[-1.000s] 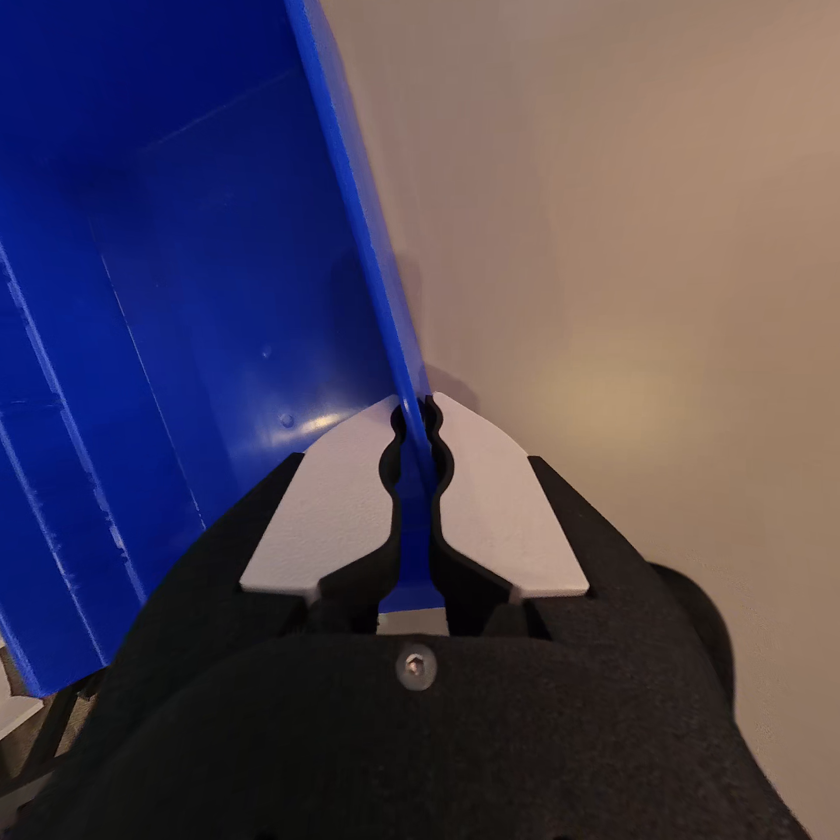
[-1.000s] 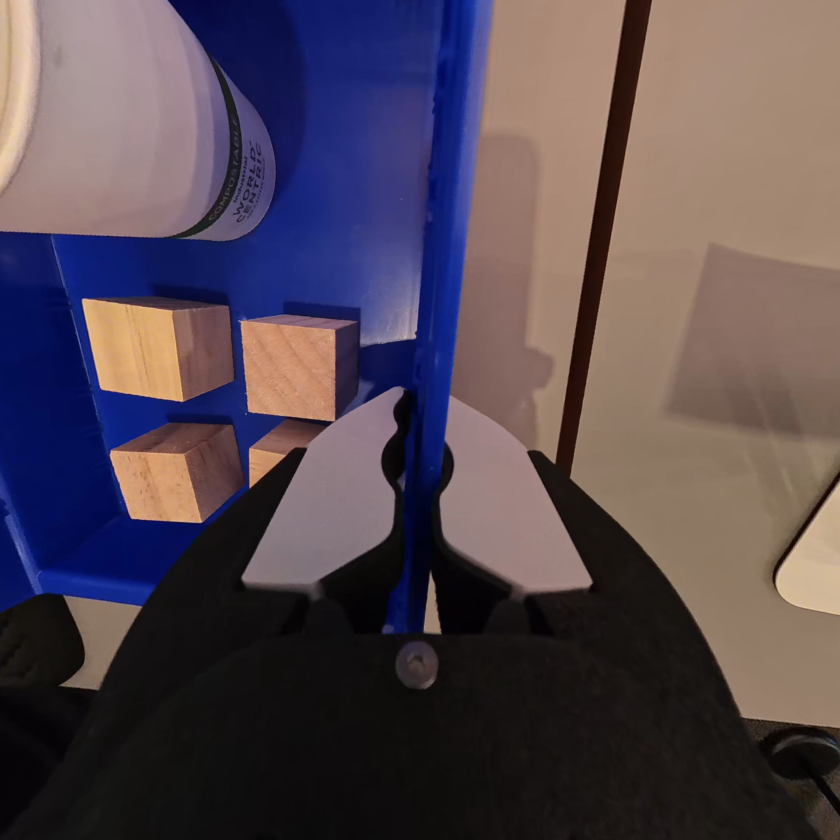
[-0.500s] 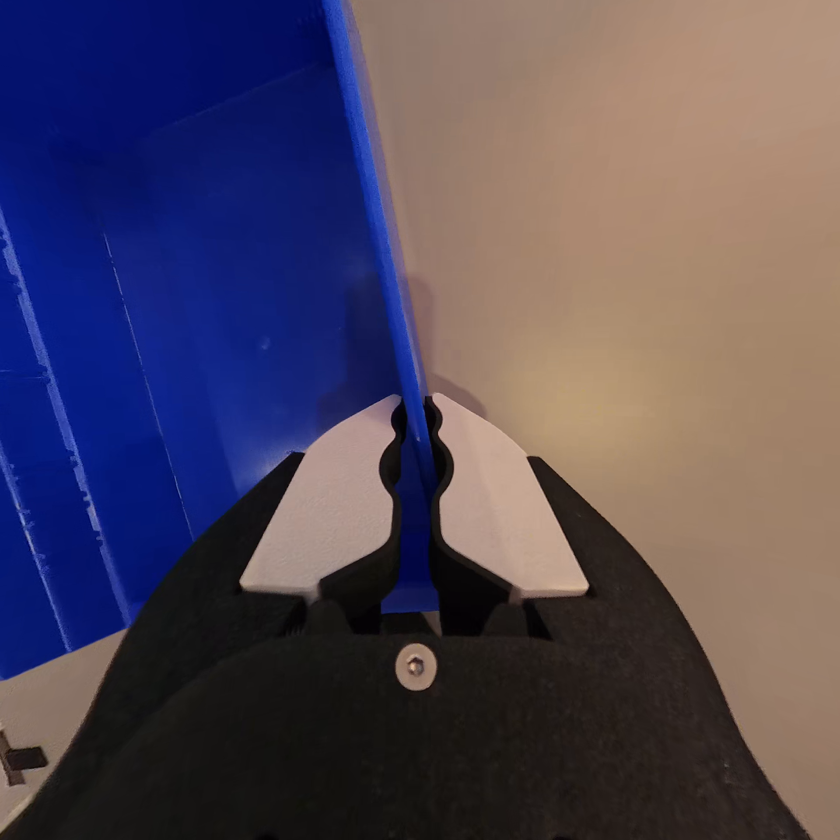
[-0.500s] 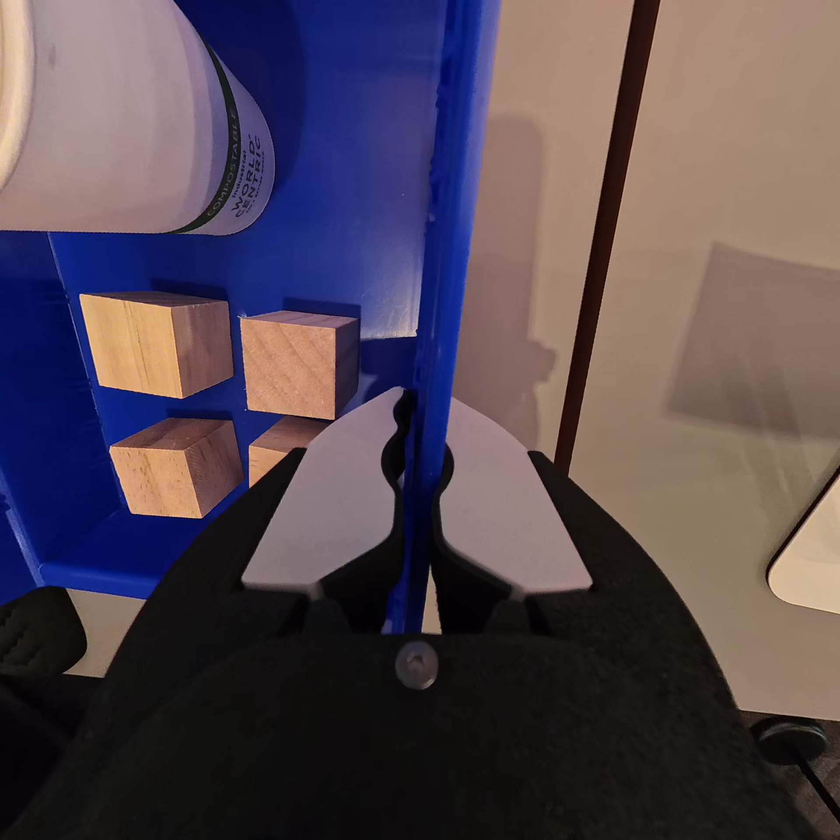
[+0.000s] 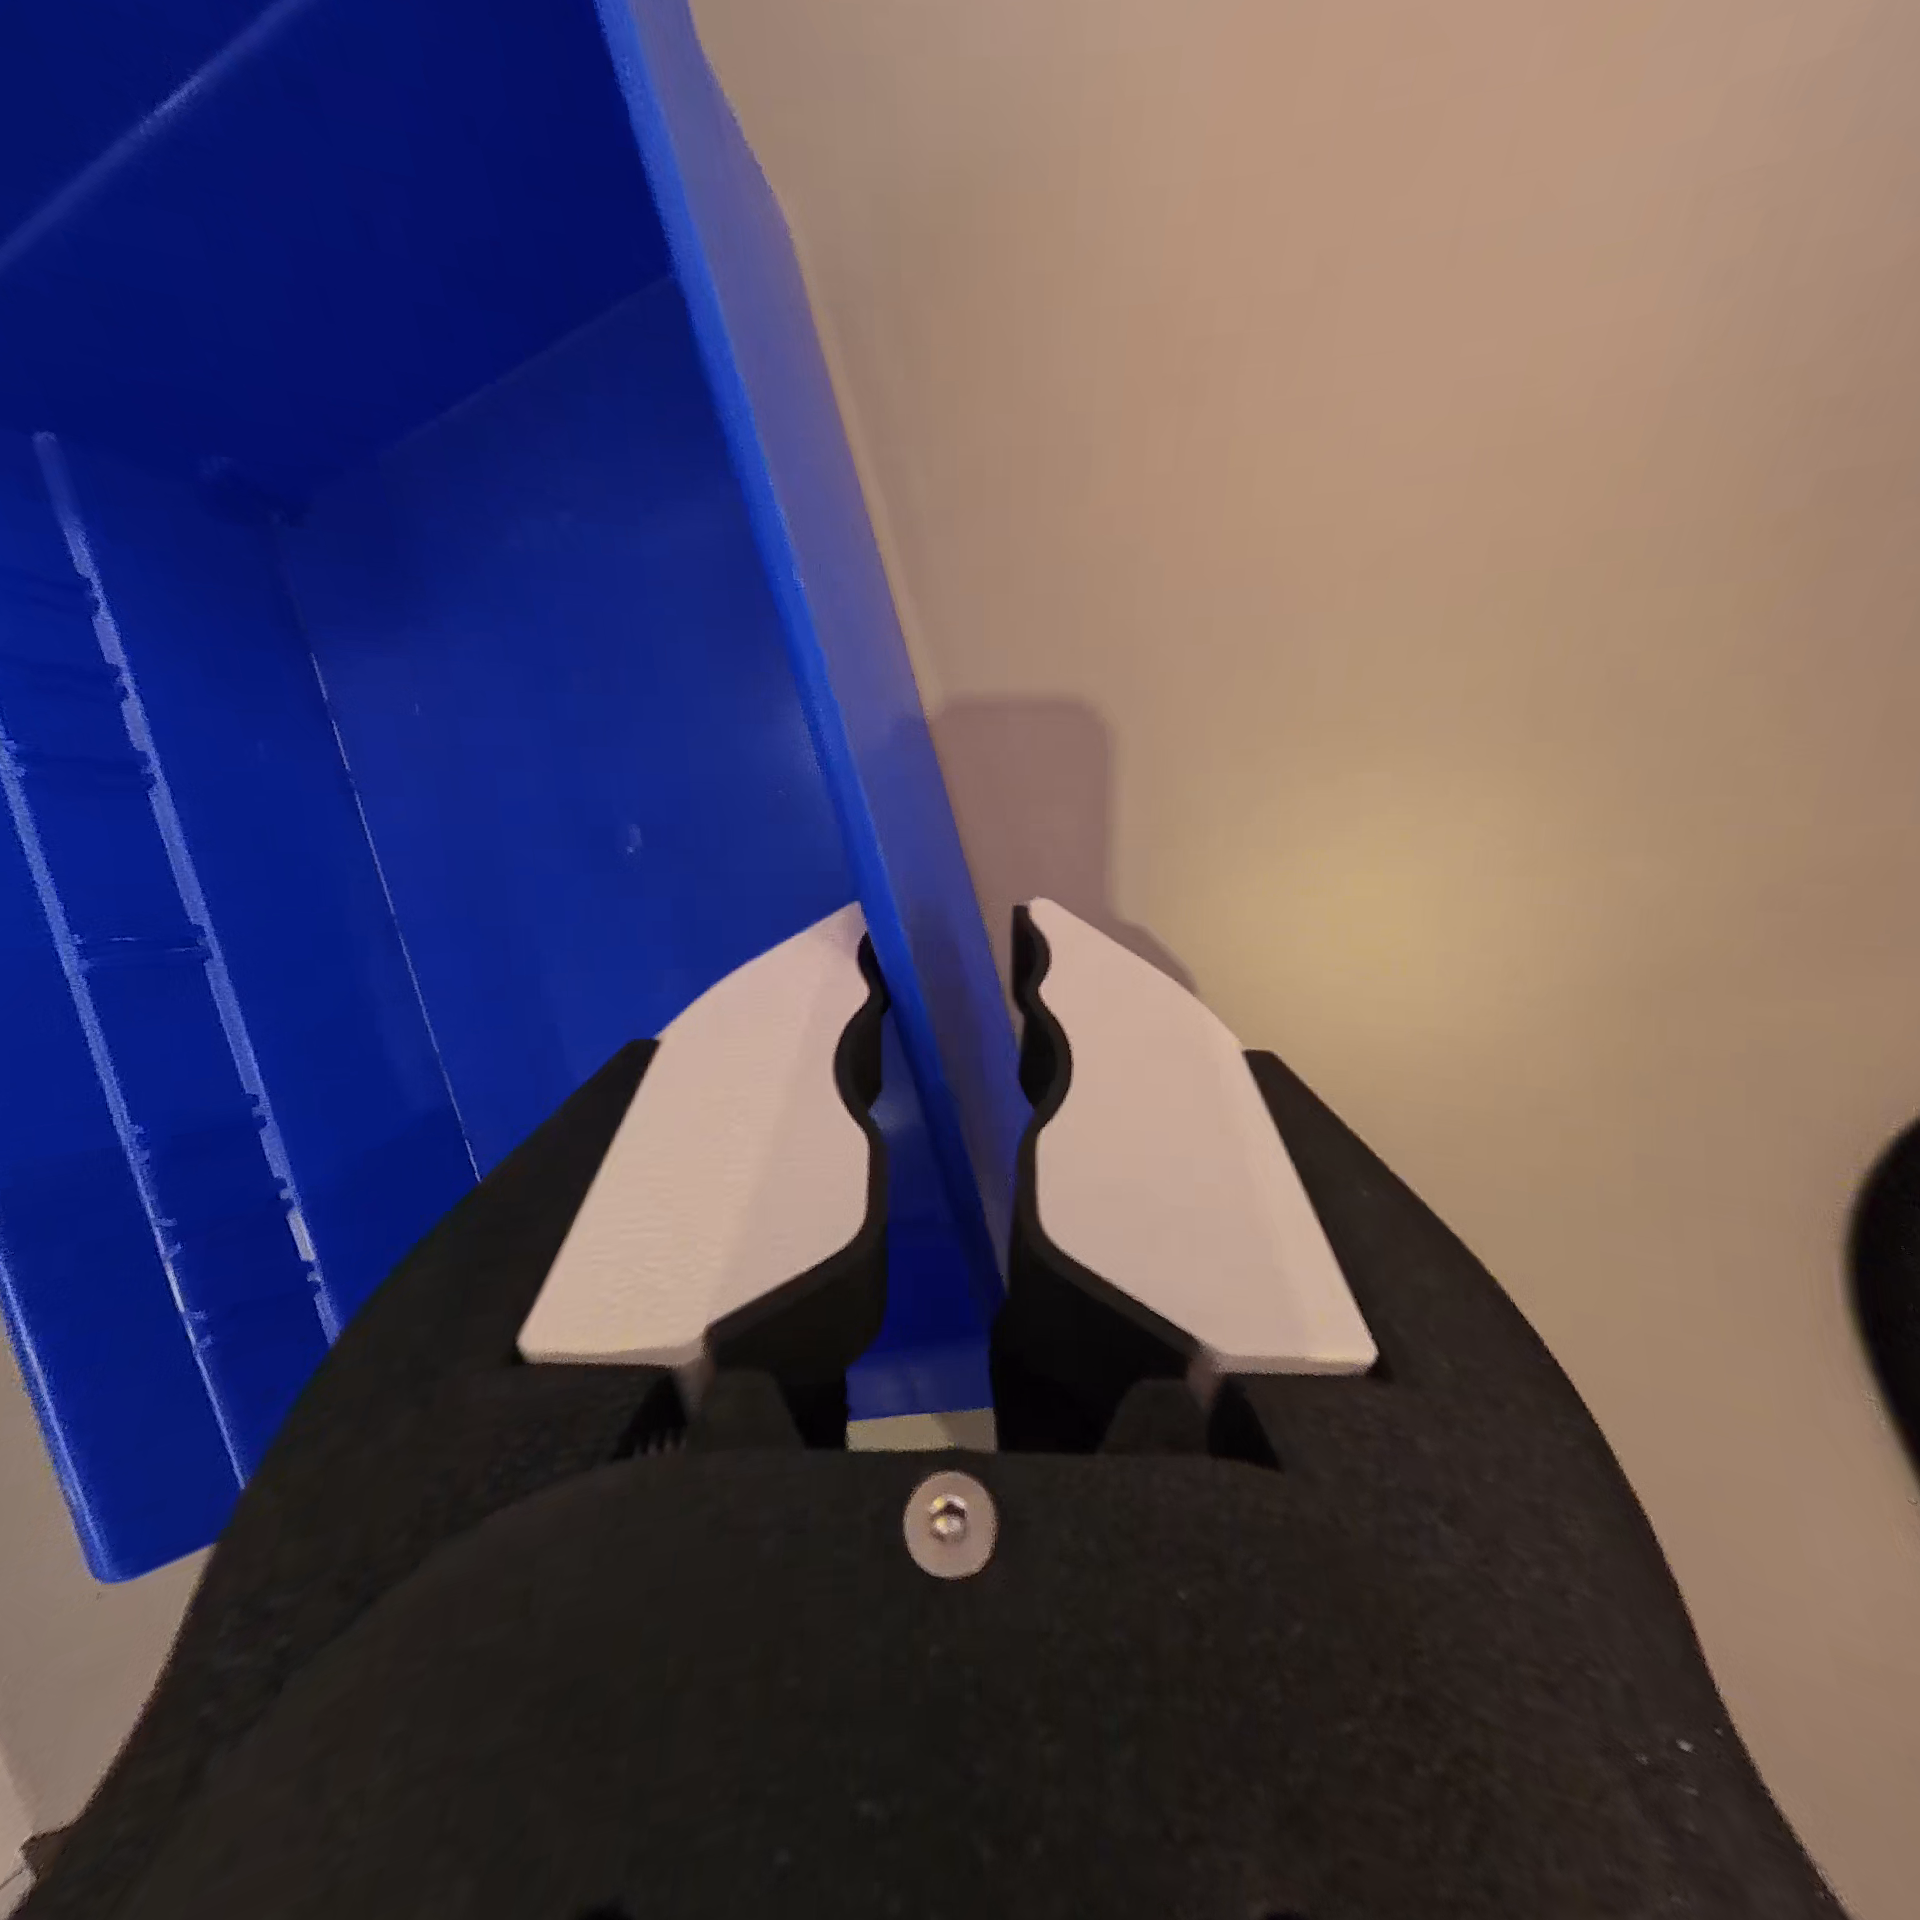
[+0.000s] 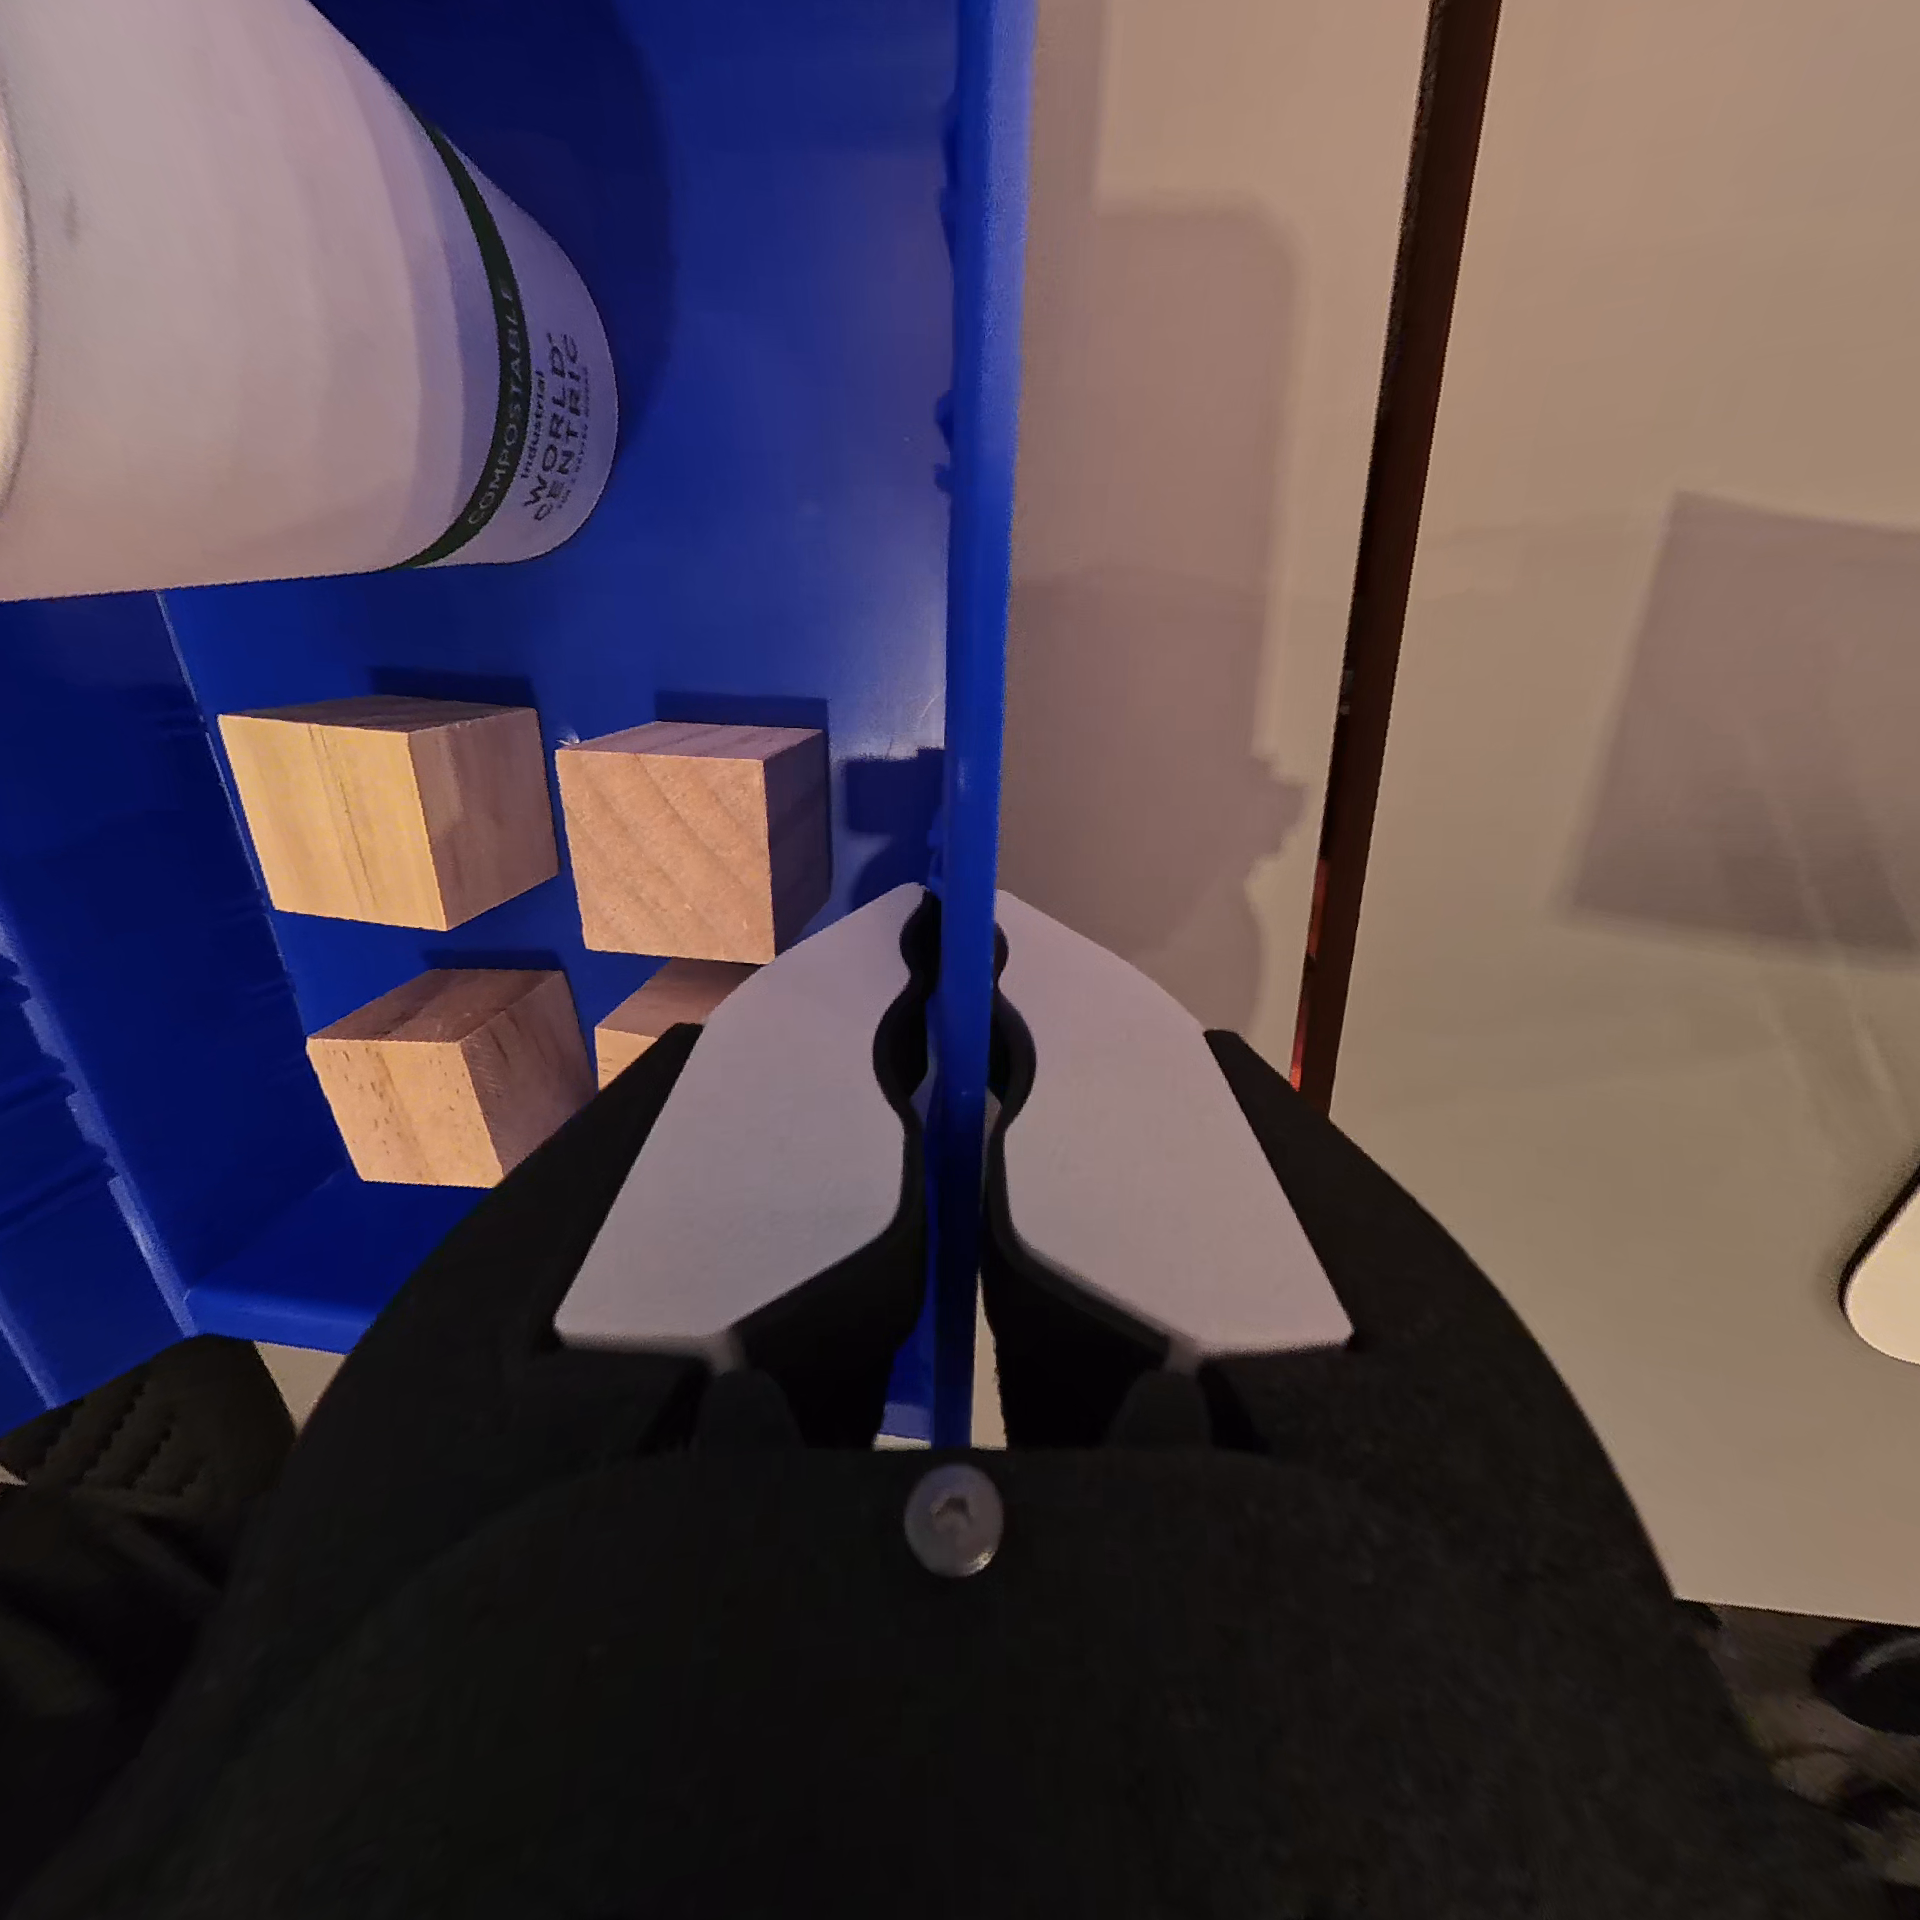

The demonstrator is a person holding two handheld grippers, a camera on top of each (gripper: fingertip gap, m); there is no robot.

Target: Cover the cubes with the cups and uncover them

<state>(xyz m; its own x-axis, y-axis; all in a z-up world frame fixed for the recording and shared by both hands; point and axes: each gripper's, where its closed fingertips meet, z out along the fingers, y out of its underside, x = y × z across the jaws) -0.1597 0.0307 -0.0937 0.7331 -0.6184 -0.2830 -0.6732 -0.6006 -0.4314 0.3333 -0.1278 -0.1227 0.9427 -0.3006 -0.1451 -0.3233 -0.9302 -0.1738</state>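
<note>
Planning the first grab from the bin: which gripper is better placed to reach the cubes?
Probably the right gripper: four cubes and a cup lie just beside it in the bin, though its jaws clamp the wall. The left gripper is open, but its view shows only bare bin.

Dim, warm light. A soft glare spot lies on the table (image 5: 1382, 894); grey shadows fall beside the blue bin (image 6: 977, 520). The cup (image 6: 260, 312) is blurred, and edges bend.

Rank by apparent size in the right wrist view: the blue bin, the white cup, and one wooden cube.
1. blue bin
2. white cup, though it sits nearer the camera and is cropped
3. wooden cube; all four look alike
</note>
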